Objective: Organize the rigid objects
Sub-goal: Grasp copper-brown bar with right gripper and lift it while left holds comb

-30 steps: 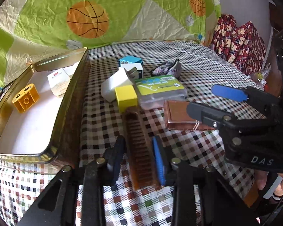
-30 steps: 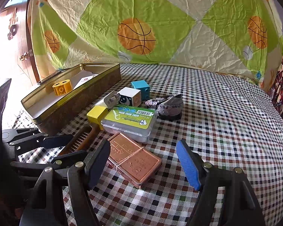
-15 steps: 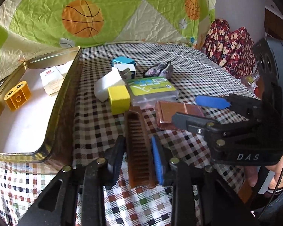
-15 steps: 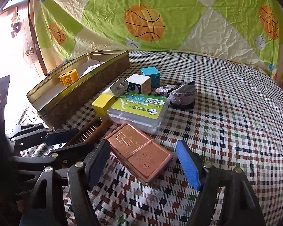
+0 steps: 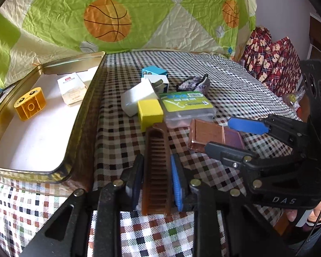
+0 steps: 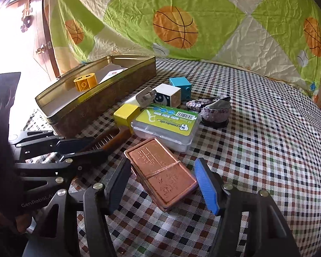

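Closing further, right gripper (image 6: 162, 184) now straddles the copper case (image 6: 161, 172)

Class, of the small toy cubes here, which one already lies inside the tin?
The orange cube with eyes lies inside the tin; the yellow, white and blue cubes sit on the cloth.

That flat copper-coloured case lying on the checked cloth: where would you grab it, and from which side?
Grip the copper case across its two long edges, coming down from above at the near end. It lies flat and thin, so the faces offer no hold. The right gripper already straddles it there, jaws just closing, pads not yet touching. Its far end crowds the clear plastic box.
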The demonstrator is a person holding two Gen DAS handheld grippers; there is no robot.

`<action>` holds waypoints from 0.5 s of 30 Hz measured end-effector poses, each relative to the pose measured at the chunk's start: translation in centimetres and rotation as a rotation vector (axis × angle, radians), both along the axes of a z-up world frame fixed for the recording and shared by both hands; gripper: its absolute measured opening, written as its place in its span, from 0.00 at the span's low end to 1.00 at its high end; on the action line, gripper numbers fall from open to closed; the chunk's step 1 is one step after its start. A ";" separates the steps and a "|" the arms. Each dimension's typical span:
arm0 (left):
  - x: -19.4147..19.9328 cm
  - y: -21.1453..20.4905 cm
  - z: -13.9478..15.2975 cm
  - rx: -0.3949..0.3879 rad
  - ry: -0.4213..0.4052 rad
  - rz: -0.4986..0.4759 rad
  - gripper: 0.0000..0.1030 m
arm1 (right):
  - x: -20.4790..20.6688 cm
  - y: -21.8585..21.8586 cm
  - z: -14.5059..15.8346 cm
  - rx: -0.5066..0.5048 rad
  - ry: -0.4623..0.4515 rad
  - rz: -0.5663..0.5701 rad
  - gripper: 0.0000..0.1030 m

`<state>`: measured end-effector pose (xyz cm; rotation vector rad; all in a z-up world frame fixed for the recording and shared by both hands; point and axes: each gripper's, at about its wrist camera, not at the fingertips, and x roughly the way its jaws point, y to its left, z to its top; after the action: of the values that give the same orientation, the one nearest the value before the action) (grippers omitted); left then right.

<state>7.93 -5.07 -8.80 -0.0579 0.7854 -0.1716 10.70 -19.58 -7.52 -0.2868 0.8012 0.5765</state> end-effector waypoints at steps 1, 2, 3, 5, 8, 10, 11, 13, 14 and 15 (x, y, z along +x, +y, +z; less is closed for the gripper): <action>0.0 0.0 0.0 -0.001 0.000 0.001 0.23 | 0.0 0.4 -0.1 -0.018 0.004 0.017 0.62; 0.1 0.1 0.0 -0.005 0.002 0.002 0.23 | -0.1 0.6 -0.3 -0.030 0.014 0.039 0.62; 0.2 0.1 -0.1 -0.011 0.007 0.000 0.23 | 0.0 0.9 -0.6 -0.042 0.034 0.057 0.62; 0.3 0.2 0.0 -0.019 0.009 -0.001 0.23 | 0.0 1.1 -0.6 -0.055 0.025 0.044 0.59; 0.2 0.2 0.0 -0.025 0.009 -0.001 0.23 | 0.1 1.2 -0.6 -0.052 0.028 0.046 0.57; 0.2 0.2 0.0 -0.028 0.008 0.001 0.23 | 0.4 1.0 -0.6 -0.031 0.048 0.046 0.57; 0.3 0.2 0.0 -0.029 0.007 0.002 0.23 | 0.5 0.9 -0.6 -0.024 0.051 0.046 0.57; 0.1 0.3 0.1 -0.028 -0.001 0.005 0.23 | 0.2 1.1 -0.6 -0.040 0.037 0.049 0.57; 0.0 0.2 0.1 -0.023 -0.005 0.004 0.23 | 0.0 1.4 -0.6 -0.050 0.020 0.060 0.49; 0.0 0.1 0.2 -0.017 -0.010 0.003 0.23 | -0.2 1.5 -0.6 -0.063 0.004 0.064 0.48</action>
<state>7.90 -4.97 -8.64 -0.0745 0.7735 -0.1758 10.47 -18.04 -8.08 -0.3705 0.8173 0.6126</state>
